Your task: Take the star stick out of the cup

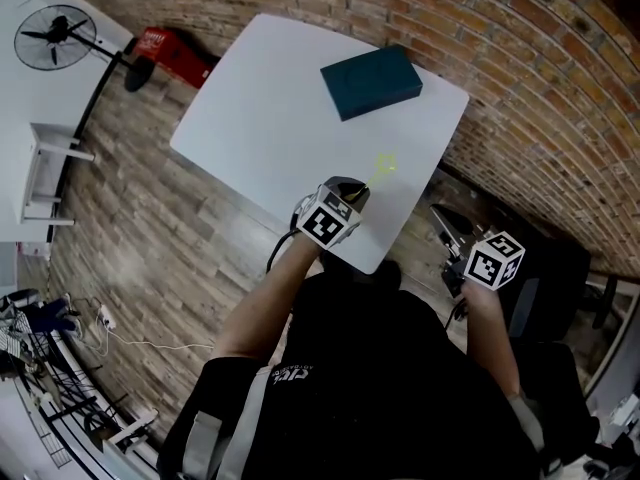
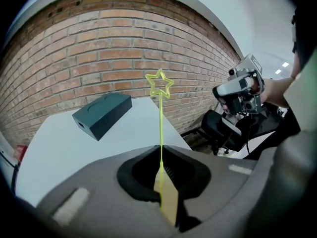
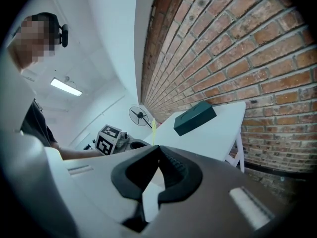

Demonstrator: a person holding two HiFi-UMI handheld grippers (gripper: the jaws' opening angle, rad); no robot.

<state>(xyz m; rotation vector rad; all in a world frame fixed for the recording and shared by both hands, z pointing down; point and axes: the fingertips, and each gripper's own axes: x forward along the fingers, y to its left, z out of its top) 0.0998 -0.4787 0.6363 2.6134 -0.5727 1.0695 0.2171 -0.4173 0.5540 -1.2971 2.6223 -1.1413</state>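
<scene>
The table (image 1: pixel 270 118) is mostly bare. The one thing lying on it is the box (image 1: pixel 370 81), near the far edge and well apart from both grippers. The left gripper (image 2: pixel 161 157) works over the near corner, with open tabletop ahead of it up to the box. The right gripper (image 3: pixel 158 152) hangs off the table's right side, near a dark chair (image 2: pixel 218 125).

The left gripper tilts down toward the table, its jaws pinched on the lower end of the stick (image 2: pixel 161 128). The stick stands about upright out of the jaws, star on top, above the table's near part. The right gripper points nearly level toward the table, its jaws closed together with nothing between them.

The tabletop is plain white and smooth. A brick wall (image 1: pixel 520 78) runs behind its far and right sides, close to the edge by the box. The floor (image 1: pixel 150 238) is wood plank, and a fan (image 1: pixel 55 36) stands far off to the left.
</scene>
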